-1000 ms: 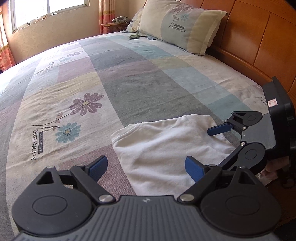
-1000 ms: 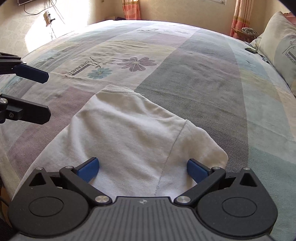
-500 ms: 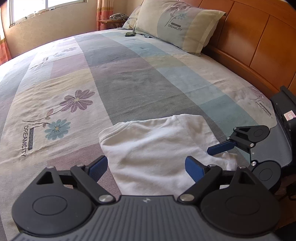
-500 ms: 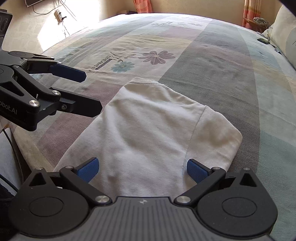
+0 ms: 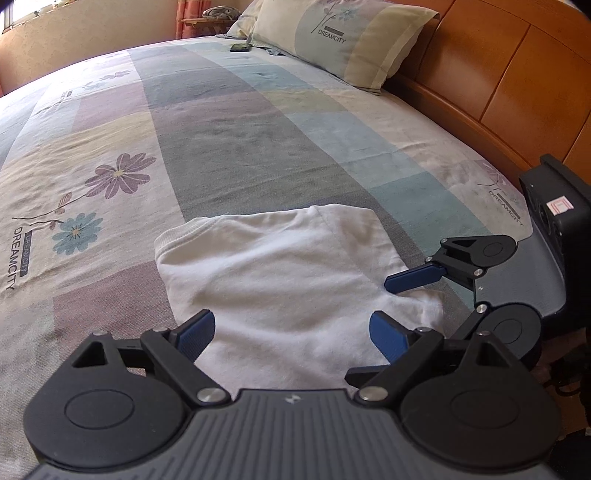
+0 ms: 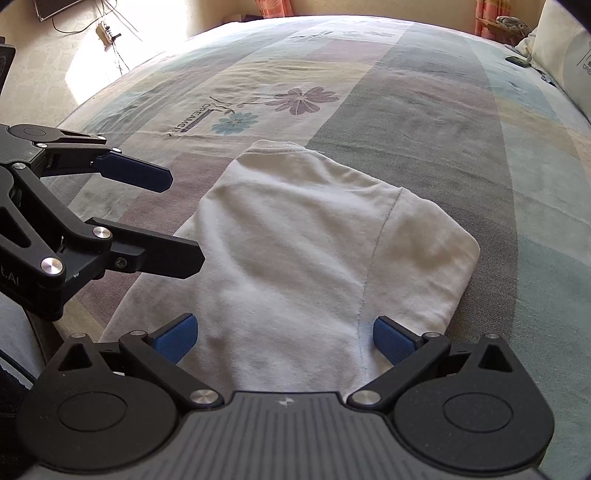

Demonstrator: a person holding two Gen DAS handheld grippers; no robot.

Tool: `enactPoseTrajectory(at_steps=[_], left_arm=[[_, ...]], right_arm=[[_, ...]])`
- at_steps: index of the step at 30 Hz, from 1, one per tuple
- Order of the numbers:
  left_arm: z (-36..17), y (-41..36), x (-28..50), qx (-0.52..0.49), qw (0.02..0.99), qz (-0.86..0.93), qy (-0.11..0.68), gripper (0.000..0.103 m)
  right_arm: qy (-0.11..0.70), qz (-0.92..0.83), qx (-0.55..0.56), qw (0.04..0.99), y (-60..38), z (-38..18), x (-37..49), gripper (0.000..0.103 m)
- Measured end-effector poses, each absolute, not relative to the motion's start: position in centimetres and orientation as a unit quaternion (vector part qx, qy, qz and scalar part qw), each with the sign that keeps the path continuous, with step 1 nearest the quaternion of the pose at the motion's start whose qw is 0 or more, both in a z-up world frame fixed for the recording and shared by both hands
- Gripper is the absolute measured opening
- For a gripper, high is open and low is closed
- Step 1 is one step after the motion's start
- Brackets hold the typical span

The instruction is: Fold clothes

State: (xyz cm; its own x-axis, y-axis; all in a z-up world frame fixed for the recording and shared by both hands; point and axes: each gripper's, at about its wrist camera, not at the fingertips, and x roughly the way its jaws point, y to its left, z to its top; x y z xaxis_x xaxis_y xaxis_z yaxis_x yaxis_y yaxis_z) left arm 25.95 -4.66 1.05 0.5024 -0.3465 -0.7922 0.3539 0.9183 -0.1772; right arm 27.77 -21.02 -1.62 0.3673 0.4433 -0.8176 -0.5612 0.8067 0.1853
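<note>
Right wrist view: white shirt [image 6: 295,251] is laid flat on the bed [image 6: 424,110], part-folded, so both grippers' jaws, left gripper [image 6: 184,221] and right gripper [image 6: 282,338], are held apart at its near edge, probably for a grab.

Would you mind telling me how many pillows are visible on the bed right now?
2. One large pillow leans against the wooden headboard; a second pillow lies partly hidden behind it, by the phone. More may be hidden.

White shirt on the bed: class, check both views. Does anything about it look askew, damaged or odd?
Nothing looks damaged. The white shirt lies partly folded on the bedsheet, its sleeve doubled over, with faint yellowish discolouration there. Both the left gripper and right gripper are open.
</note>
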Motion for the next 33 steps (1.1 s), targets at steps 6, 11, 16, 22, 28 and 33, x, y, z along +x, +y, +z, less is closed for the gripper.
enactPoseTrajectory(at_steps=[6, 11, 16, 22, 28, 33], left_arm=[[-1.5, -3.8, 26.1, -0.08, 0.835, -0.214, 0.501, 0.091], [-2.5, -2.4, 26.2, -0.125, 0.825, -0.205, 0.512, 0.091], [-1.8, -1.8, 26.5, -0.138, 0.832, -0.206, 0.496, 0.091], [-3.2, -1.3, 26.8, -0.182, 0.824, -0.192, 0.501, 0.091], [-2.0, 2.3, 27.4, -0.214, 0.843, -0.152, 0.469, 0.091], [-4.4, 5.0, 27.5, -0.309, 0.809, -0.131, 0.483, 0.091]], right_arm=[[0.471, 0.305, -0.061, 0.826, -21.2, -2.0, 27.8, 0.103], [0.461, 0.305, -0.093, 0.828, -21.2, -2.0, 26.9, 0.103], [0.448, 0.308, -0.067, 0.836, -23.8, 0.2, 25.5, 0.103], [0.476, 0.306, 0.011, 0.824, -25.4, -1.6, 26.0, 0.103], [0.468, 0.28, 0.073, 0.835, -28.5, -1.2, 26.1, 0.103], [0.49, 0.258, 0.245, 0.795, -32.8, -3.8, 28.4, 0.103]])
